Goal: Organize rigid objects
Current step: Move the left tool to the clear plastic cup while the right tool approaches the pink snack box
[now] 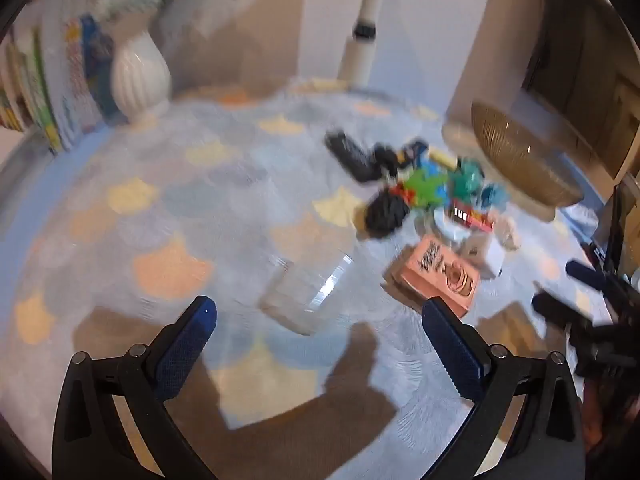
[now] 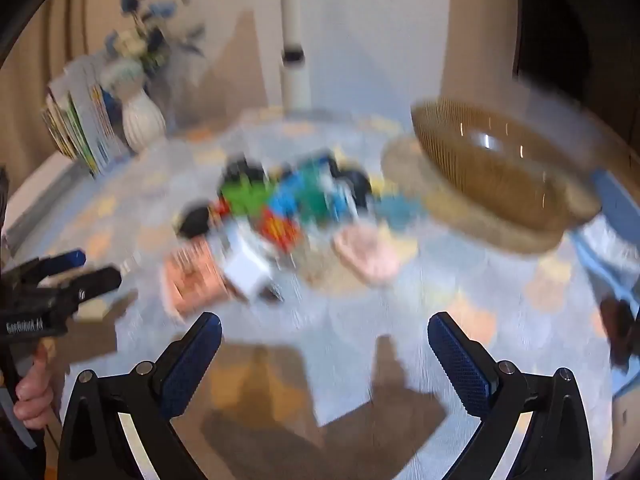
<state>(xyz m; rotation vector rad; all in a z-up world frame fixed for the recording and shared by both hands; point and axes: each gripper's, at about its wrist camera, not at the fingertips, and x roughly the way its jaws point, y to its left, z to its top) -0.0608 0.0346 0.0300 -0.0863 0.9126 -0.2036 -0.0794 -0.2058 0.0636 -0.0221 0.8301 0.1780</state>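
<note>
A blurred heap of small rigid objects (image 1: 432,196) lies on the patterned tablecloth: black pieces, green and blue toys, a pink box (image 1: 438,276) and a white cube (image 1: 488,256). The heap also shows in the right wrist view (image 2: 288,208), with the pink box (image 2: 192,276) and white cube (image 2: 248,272). A brown ribbed bowl (image 1: 520,160) stands right of the heap; it shows too in the right wrist view (image 2: 500,172). My left gripper (image 1: 320,316) is open and empty above a clear plastic container (image 1: 308,292). My right gripper (image 2: 324,330) is open and empty, short of the heap.
A white ribbed vase (image 1: 140,76) with flowers and a row of books (image 1: 48,92) stand at the back left. A white pole (image 1: 366,28) rises behind the table. The right gripper shows at the left view's right edge (image 1: 568,292); the left gripper shows at the right view's left edge (image 2: 96,268).
</note>
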